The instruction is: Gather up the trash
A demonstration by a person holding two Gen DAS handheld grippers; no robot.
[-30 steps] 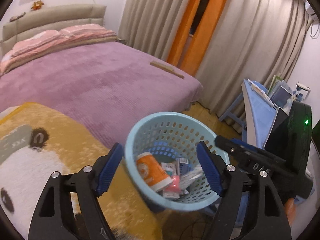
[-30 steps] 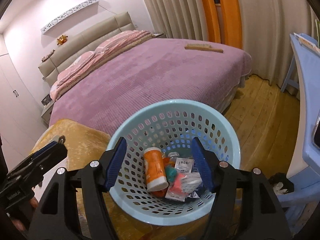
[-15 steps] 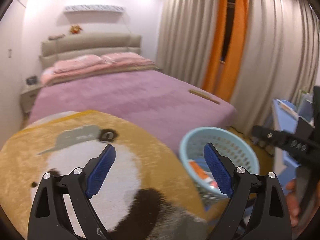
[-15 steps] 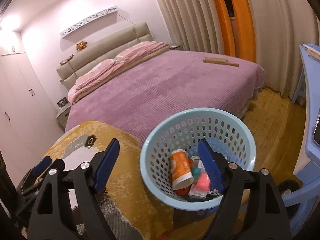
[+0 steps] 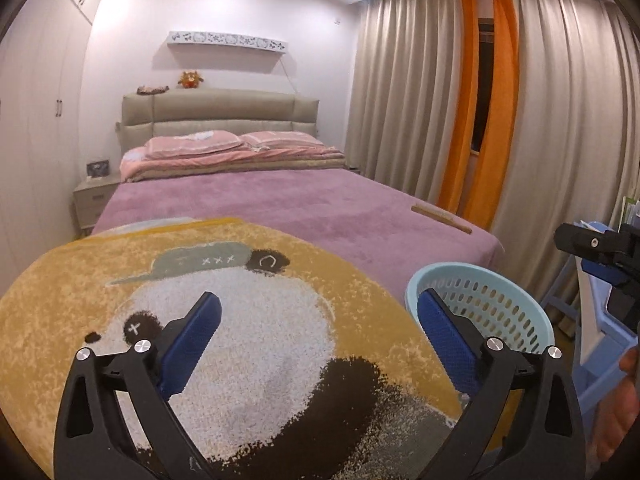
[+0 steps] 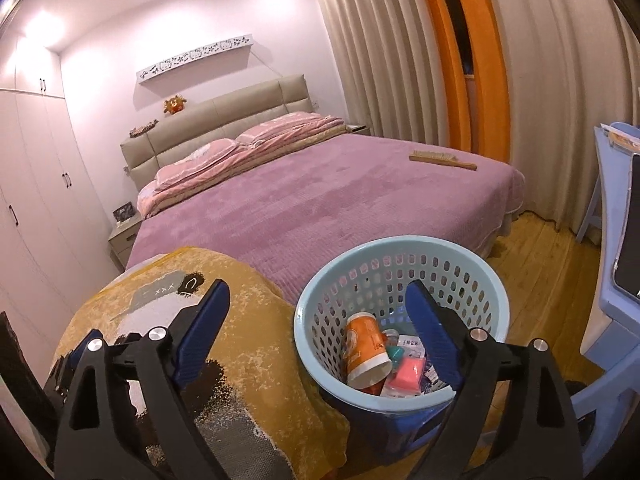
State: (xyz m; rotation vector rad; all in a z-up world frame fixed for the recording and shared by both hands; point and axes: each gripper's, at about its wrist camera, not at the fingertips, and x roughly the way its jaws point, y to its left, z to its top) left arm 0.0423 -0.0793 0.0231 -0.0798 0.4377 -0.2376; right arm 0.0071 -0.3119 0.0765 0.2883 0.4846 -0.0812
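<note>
Hiding part of the basket (image 6: 400, 276), the right claw (image 6: 316, 312) hangs above it, spread wide and holding nothing; its right finger (image 6: 430, 336) covers some of the trash inside. An orange cup (image 6: 366, 350) leans against the basket's left wall, with a pink packet (image 6: 406, 372) and what may be small wrappers beside it, too jumbled to name. What the basket stands on is hidden. Left of the basket, the left claw (image 5: 316, 332) hovers over the panda blanket (image 5: 260, 320), equally wide and empty. From there the basket's (image 5: 496, 300) contents are out of sight. Behind the basket lies the bed (image 6: 320, 200).
</note>
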